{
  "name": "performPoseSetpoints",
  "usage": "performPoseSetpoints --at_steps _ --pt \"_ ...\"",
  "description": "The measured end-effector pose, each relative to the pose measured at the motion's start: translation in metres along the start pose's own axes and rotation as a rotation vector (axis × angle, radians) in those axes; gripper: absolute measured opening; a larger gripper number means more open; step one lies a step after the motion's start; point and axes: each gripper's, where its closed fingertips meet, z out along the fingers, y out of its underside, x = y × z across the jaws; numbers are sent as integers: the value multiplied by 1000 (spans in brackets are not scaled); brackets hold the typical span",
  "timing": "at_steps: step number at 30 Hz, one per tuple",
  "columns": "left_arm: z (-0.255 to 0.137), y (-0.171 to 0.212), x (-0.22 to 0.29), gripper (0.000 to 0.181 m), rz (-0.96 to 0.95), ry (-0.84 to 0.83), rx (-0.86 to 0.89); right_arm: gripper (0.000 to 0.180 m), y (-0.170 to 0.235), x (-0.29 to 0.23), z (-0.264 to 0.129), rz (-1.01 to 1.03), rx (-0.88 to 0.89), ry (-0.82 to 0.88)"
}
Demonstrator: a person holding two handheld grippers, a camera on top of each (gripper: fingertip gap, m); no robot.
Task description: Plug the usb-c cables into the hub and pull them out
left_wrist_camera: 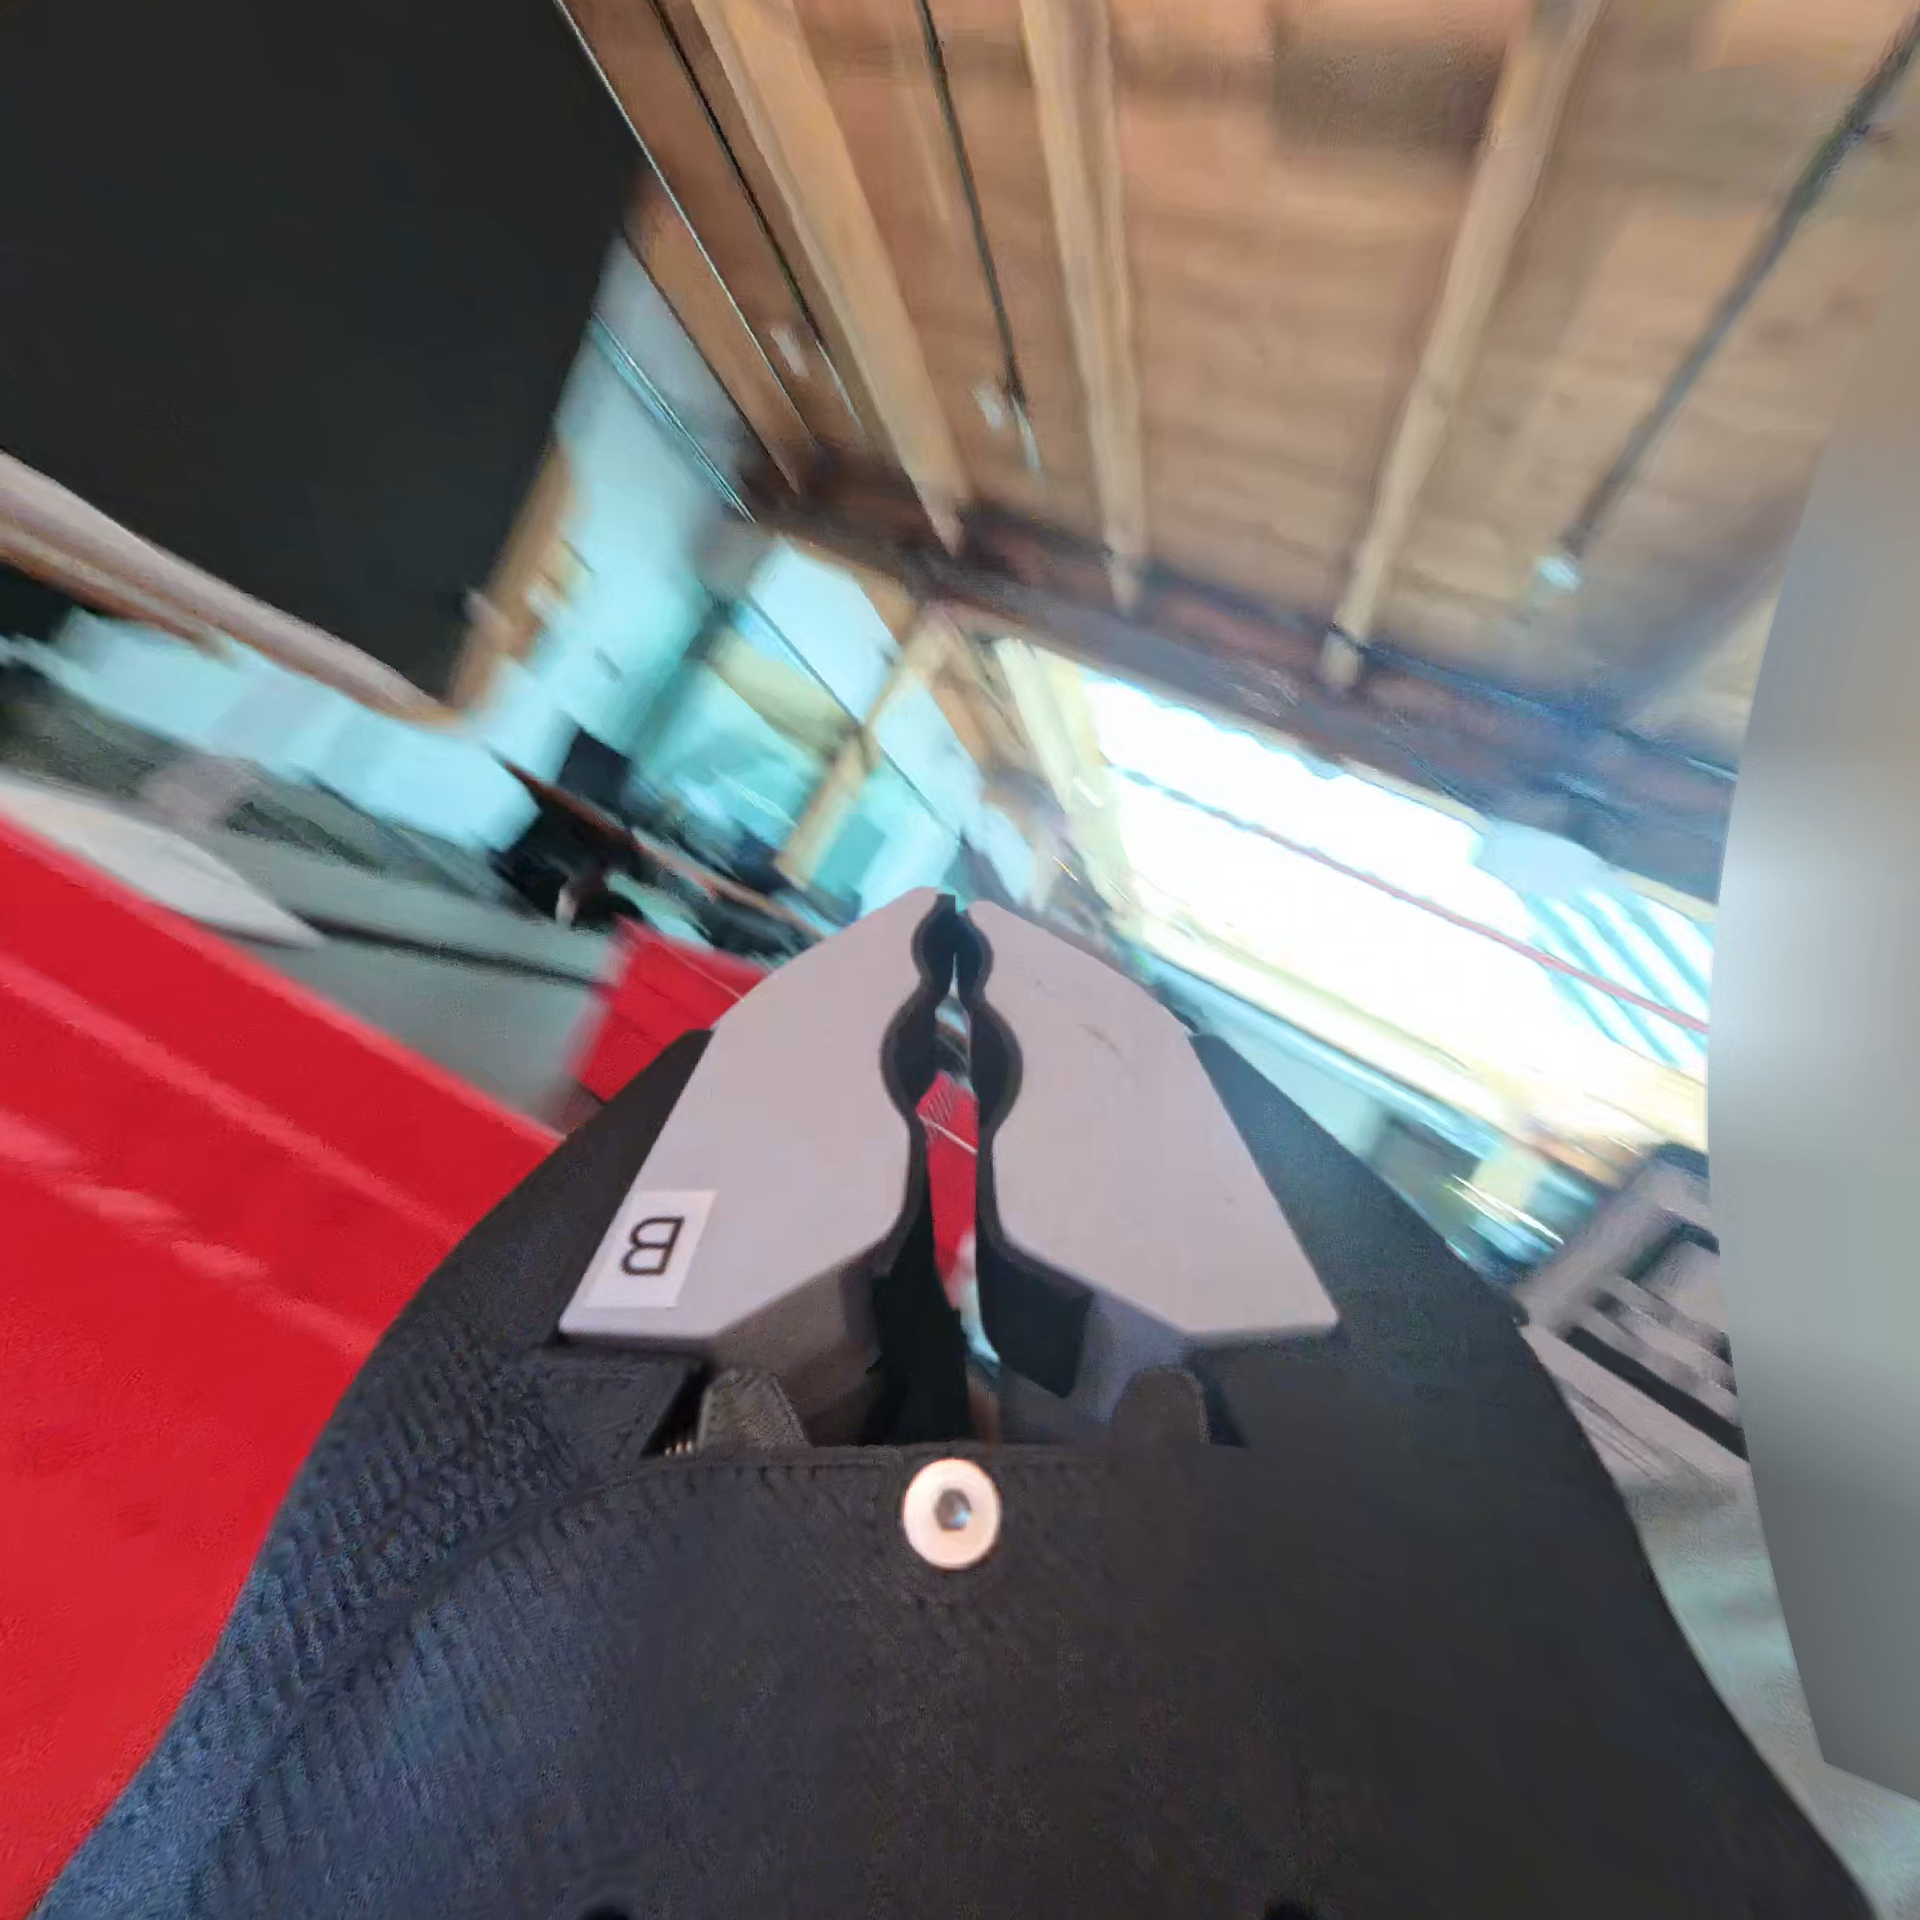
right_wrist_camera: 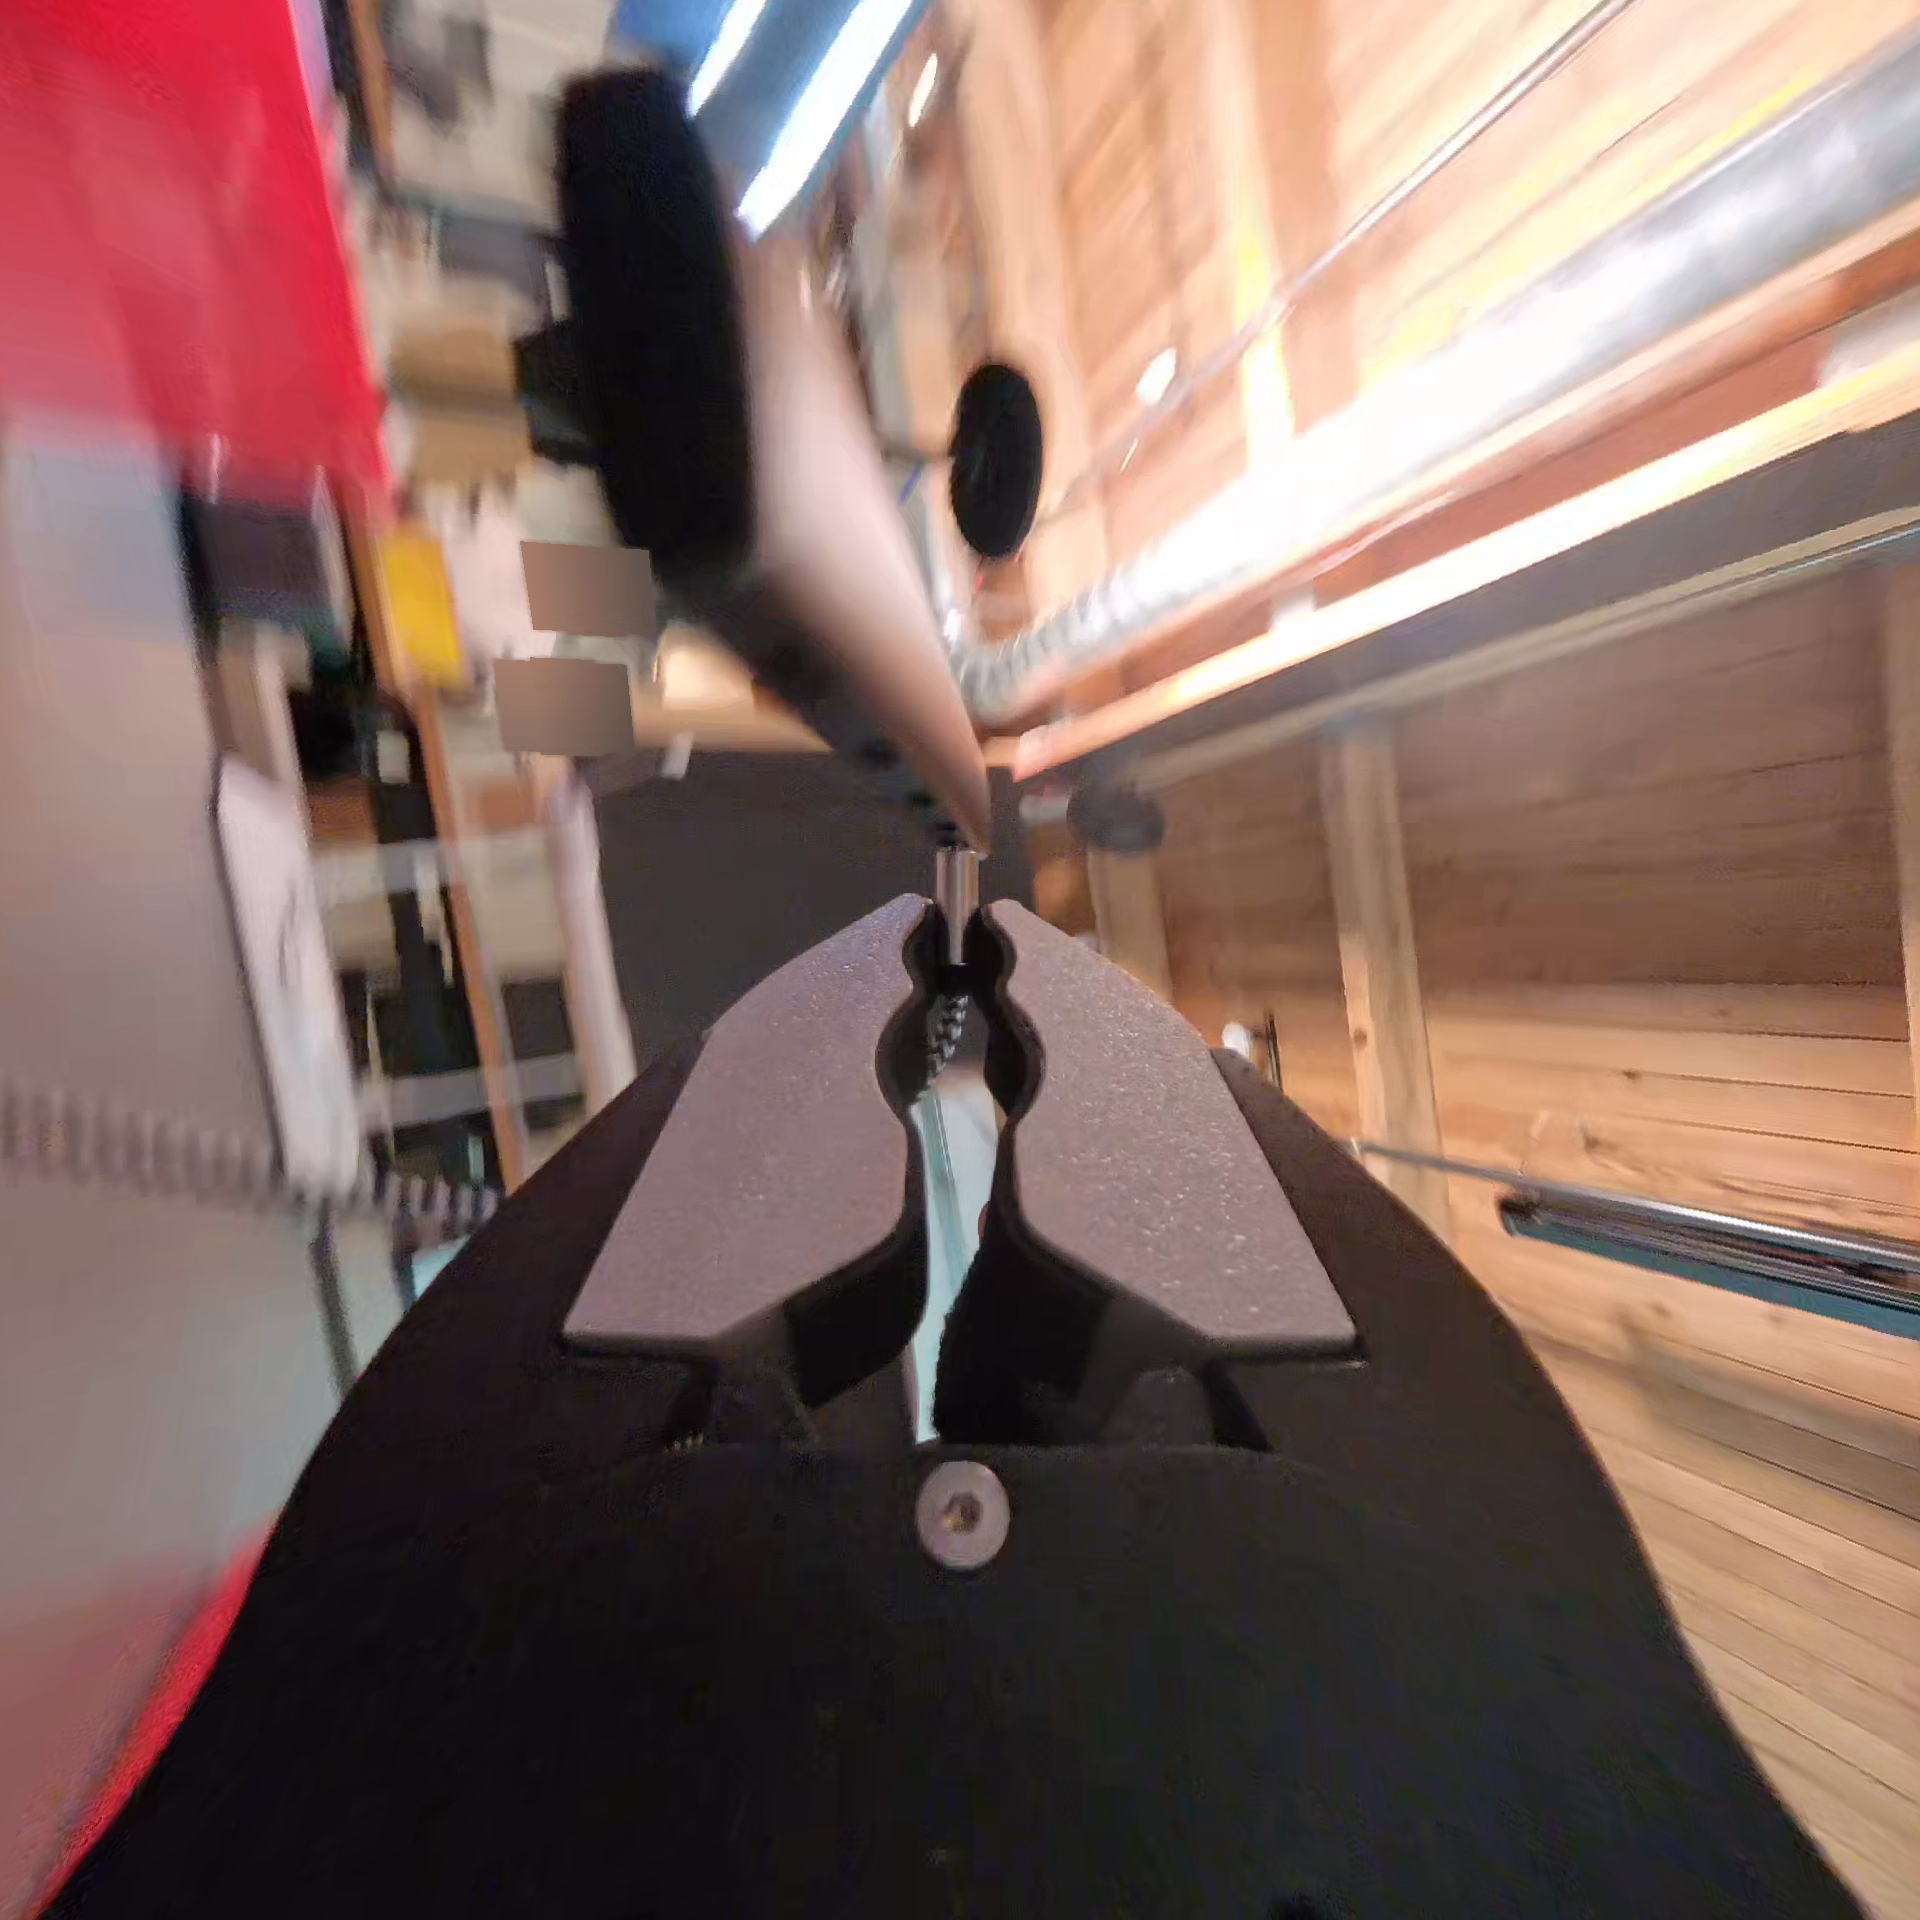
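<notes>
The right gripper is clamped on the USB-C cable's metal plug, with the braided cable running back between the fingers. The left gripper has its jaws together, holding nothing visible. The hub is not in view. The plug appears free of the hub, so either insertion or withdrawal is in hand. The next move requires locating the hub and aligning the plug with a port.

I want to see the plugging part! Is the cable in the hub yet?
Not that these pictures show. In hand: the right gripper is shut on a usb-c cable, its metal plug poking past the jaws. The left gripper is shut, holding nothing. No hub is in view, so plugging in and pulling out seem left.
</notes>
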Motion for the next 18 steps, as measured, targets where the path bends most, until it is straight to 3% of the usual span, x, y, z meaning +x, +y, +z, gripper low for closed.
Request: performPoseSetpoints --at_steps 2,5,7,10,12,15,18 --pt "22 23 15 3 -84 75 -41 5 -50 23 16 18 124 64" --pt "14 15 -5 29 69 -29 -96 5 -45 10 18 -77 156 46" --pt "5 6 -9 37 4 -6 -68 5 -45 -1 10 -131 194 14" --pt "7 23 -11 41 -108 34 -141 5 -64 -11 0 -184 265 -9" --pt "10 37 -4 39 -152 86 -198 5 -74 -17 -7 -215 294 -21" --pt "11 40 -5 15 -143 69 -173 5 -76 -23 -10 -229 301 -36" --pt "9 41 -8 10 -118 41 -167 6 -72 -26 -10 -245 277 -45"
